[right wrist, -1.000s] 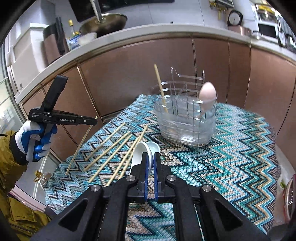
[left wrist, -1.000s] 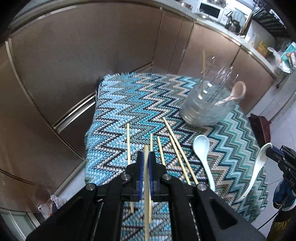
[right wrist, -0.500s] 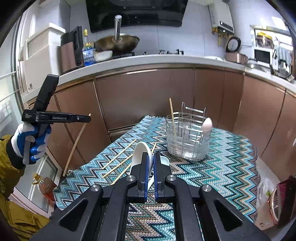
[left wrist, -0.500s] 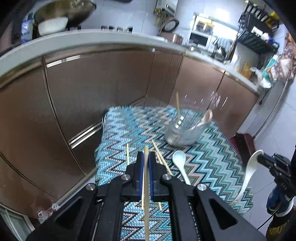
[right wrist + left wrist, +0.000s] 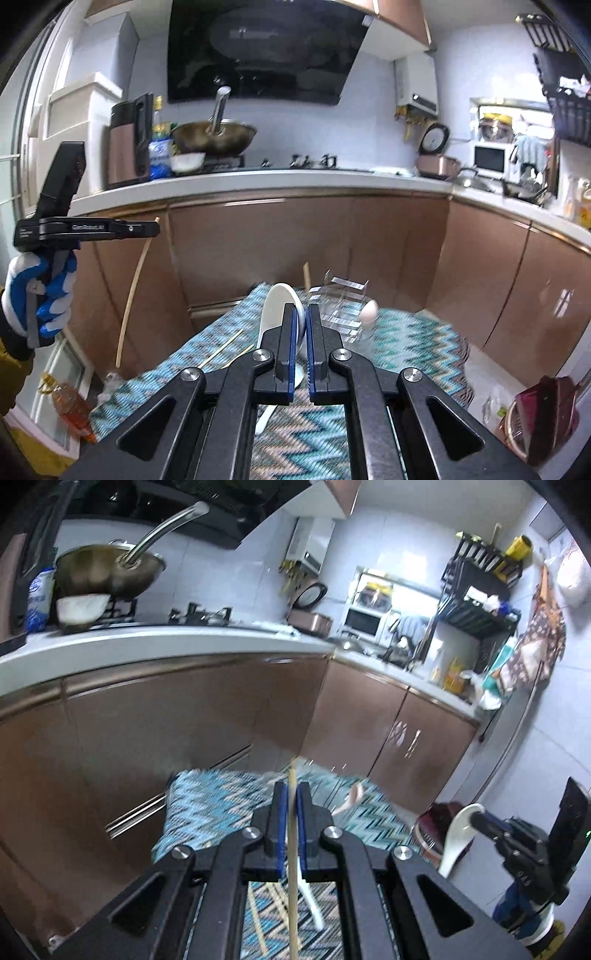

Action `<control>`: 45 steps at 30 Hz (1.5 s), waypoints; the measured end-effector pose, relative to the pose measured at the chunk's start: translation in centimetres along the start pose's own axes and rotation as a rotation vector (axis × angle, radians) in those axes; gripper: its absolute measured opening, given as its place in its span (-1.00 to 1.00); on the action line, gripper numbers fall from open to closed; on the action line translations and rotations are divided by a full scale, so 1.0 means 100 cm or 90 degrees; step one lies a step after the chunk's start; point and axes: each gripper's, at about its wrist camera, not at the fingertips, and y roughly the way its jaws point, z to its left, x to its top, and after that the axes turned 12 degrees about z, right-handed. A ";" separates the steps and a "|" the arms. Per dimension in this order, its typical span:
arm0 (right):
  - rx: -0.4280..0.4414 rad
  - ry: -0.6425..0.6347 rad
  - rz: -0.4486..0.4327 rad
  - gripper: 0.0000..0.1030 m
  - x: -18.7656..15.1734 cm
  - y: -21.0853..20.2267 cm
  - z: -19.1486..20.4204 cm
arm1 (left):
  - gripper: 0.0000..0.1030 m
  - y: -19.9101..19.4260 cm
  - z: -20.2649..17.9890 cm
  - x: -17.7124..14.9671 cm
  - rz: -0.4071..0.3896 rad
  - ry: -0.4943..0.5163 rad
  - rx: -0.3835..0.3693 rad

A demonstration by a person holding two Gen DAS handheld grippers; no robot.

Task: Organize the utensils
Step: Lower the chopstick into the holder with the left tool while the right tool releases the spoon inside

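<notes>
My left gripper is shut on a wooden chopstick and holds it high above the zigzag-cloth table. It also shows in the right wrist view with the chopstick hanging down. My right gripper is shut on a white spoon, also seen from the left wrist view. The clear utensil holder stands at the table's far end with a pink spoon and a chopstick in it. Loose chopsticks lie on the cloth.
Brown cabinets and a white countertop run behind the table. A wok sits on the stove. An oil bottle stands on the floor at left, a red bin at right.
Both grippers have risen well above the table with their utensils. The views have tilted up, so the table now sits low in both frames.
</notes>
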 end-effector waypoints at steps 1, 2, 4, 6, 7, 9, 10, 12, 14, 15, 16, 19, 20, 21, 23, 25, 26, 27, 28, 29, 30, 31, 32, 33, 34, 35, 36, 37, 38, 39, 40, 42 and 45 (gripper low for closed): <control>-0.008 0.002 -0.008 -0.91 0.004 0.003 -0.003 | -0.91 0.004 -0.004 0.005 -0.009 0.001 -0.008; -0.015 0.003 -0.016 -0.90 0.007 0.006 -0.006 | -0.91 0.007 -0.007 0.010 -0.016 0.002 -0.013; -0.021 0.008 -0.027 -0.90 0.014 0.014 -0.012 | -0.91 0.017 -0.012 0.021 -0.028 0.003 -0.022; -0.027 0.013 -0.037 -0.90 0.023 0.025 -0.019 | -0.91 0.026 -0.015 0.031 -0.039 0.002 -0.031; -0.031 0.013 -0.039 -0.90 0.026 0.029 -0.022 | -0.91 0.033 -0.017 0.037 -0.046 0.002 -0.036; -0.041 0.015 -0.046 -0.90 0.034 0.043 -0.028 | -0.91 0.046 -0.020 0.046 -0.059 -0.002 -0.041; -0.045 0.017 -0.050 -0.90 0.036 0.048 -0.031 | -0.91 0.054 -0.022 0.053 -0.069 -0.007 -0.045; -0.051 0.025 -0.057 -0.90 0.042 0.061 -0.039 | -0.91 0.069 -0.024 0.065 -0.090 -0.018 -0.041; -0.062 0.032 -0.066 -0.90 0.049 0.075 -0.048 | -0.91 0.082 -0.026 0.074 -0.114 -0.032 -0.041; -0.067 0.036 -0.070 -0.90 0.051 0.082 -0.052 | -0.91 0.091 -0.027 0.078 -0.131 -0.040 -0.035; -0.073 0.041 -0.073 -0.90 0.053 0.089 -0.056 | -0.91 0.098 -0.028 0.082 -0.144 -0.044 -0.031; -0.091 0.049 -0.079 -0.90 0.058 0.115 -0.067 | -0.91 0.125 -0.031 0.089 -0.172 -0.058 -0.030; -0.097 0.050 -0.079 -0.90 0.058 0.124 -0.068 | -0.91 0.133 -0.032 0.090 -0.178 -0.061 -0.027; -0.102 0.049 -0.078 -0.90 0.058 0.132 -0.070 | -0.91 0.142 -0.033 0.091 -0.183 -0.062 -0.022; -0.116 0.045 -0.072 -0.90 0.057 0.149 -0.073 | -0.90 0.163 -0.033 0.092 -0.190 -0.069 -0.010; -0.122 0.044 -0.064 -0.90 0.055 0.165 -0.076 | -0.90 0.184 -0.032 0.090 -0.193 -0.074 0.009; -0.128 0.043 -0.061 -0.90 0.053 0.172 -0.077 | -0.90 0.193 -0.032 0.089 -0.194 -0.074 0.019; -0.131 0.042 -0.060 -0.90 0.052 0.177 -0.078 | -0.91 0.200 -0.032 0.087 -0.195 -0.074 0.025; -0.134 0.041 -0.060 -0.90 0.050 0.183 -0.079 | -0.90 0.210 -0.032 0.084 -0.196 -0.076 0.029; -0.135 0.041 -0.059 -0.90 0.049 0.187 -0.079 | -0.90 0.216 -0.031 0.082 -0.197 -0.077 0.034; -0.135 0.042 -0.058 -0.90 0.047 0.192 -0.079 | -0.90 0.223 -0.030 0.078 -0.199 -0.078 0.041; -0.136 0.042 -0.057 -0.90 0.045 0.195 -0.079 | -0.90 0.228 -0.029 0.075 -0.197 -0.078 0.043; -0.137 0.041 -0.055 -0.90 0.043 0.199 -0.079 | -0.90 0.234 -0.028 0.072 -0.191 -0.078 0.045; -0.136 0.041 -0.051 -0.89 0.041 0.203 -0.078 | -0.90 0.239 -0.028 0.070 -0.188 -0.079 0.048; -0.136 0.041 -0.047 -0.89 0.039 0.207 -0.078 | -0.90 0.244 -0.027 0.067 -0.185 -0.077 0.053; -0.135 0.041 -0.041 -0.88 0.036 0.211 -0.078 | -0.90 0.247 -0.027 0.064 -0.182 -0.075 0.057; -0.134 0.042 -0.036 -0.87 0.034 0.214 -0.077 | -0.90 0.250 -0.027 0.062 -0.178 -0.074 0.058; -0.133 0.042 -0.031 -0.87 0.032 0.217 -0.078 | -0.90 0.254 -0.027 0.059 -0.170 -0.073 0.057; -0.129 0.044 -0.027 -0.87 0.029 0.219 -0.078 | -0.88 0.256 -0.026 0.057 -0.163 -0.071 0.059; -0.126 0.046 -0.025 -0.85 0.026 0.219 -0.077 | -0.88 0.258 -0.026 0.055 -0.158 -0.070 0.060; -0.127 0.046 -0.024 -0.84 0.025 0.219 -0.077 | -0.87 0.257 -0.025 0.051 -0.154 -0.069 0.061; -0.125 0.048 -0.027 -0.70 0.023 0.216 -0.075 | -0.87 0.254 -0.026 0.048 -0.150 -0.069 0.061; -0.122 0.049 -0.035 -0.41 0.025 0.209 -0.073 | -0.83 0.242 -0.027 0.045 -0.149 -0.063 0.061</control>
